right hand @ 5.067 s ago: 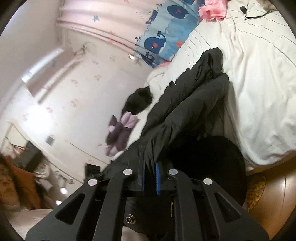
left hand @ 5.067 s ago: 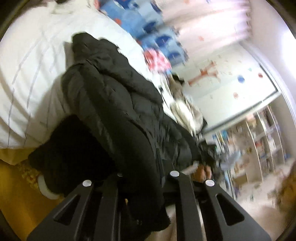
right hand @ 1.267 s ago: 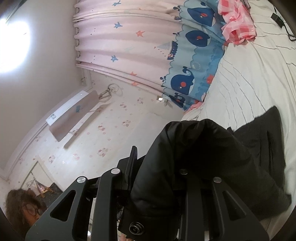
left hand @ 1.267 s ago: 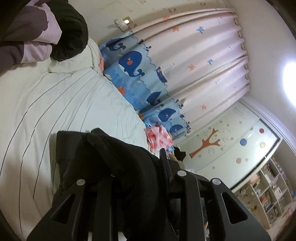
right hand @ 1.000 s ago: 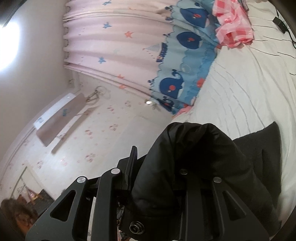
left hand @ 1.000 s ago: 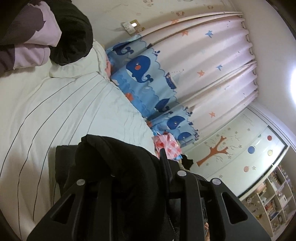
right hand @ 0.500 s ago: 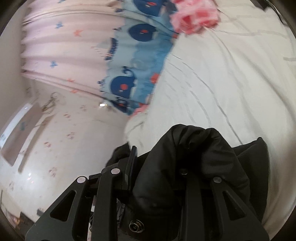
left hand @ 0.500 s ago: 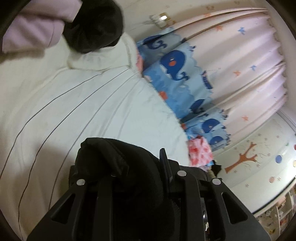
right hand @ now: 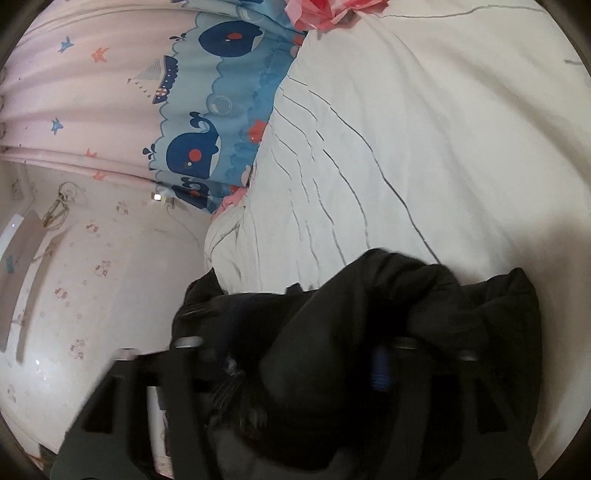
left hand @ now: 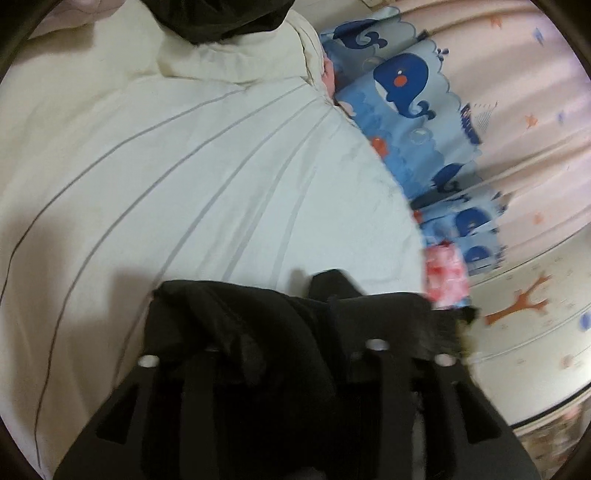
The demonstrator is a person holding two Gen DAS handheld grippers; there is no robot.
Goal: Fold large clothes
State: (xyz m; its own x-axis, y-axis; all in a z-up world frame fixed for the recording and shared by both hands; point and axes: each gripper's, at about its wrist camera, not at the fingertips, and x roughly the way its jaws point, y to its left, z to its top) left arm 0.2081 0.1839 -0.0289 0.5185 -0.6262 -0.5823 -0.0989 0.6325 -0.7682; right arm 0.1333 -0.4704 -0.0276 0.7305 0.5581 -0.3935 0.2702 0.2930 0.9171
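Note:
A big black padded jacket (left hand: 266,332) is bunched over my left gripper (left hand: 288,354) low above the white striped duvet (left hand: 166,166). The cloth hides the fingertips. The screws on the fingers stand wider apart than before, so the left jaws look open. In the right wrist view the same jacket (right hand: 369,332) drapes over my right gripper (right hand: 295,354). Its fingers also stand wide apart under the cloth, and a blue pad (right hand: 380,365) shows. The jacket's lower part lies on the duvet (right hand: 424,147).
A black garment (left hand: 221,18) and a pillow edge lie at the head of the bed. A pink checked cloth (left hand: 445,273) lies at the far edge, also in the right wrist view (right hand: 325,11). Whale-print curtains (right hand: 207,92) hang behind the bed.
Both grippers have carried the jacket forward and down onto the duvet. Their fingers have spread apart from the shut grip they held half a second ago.

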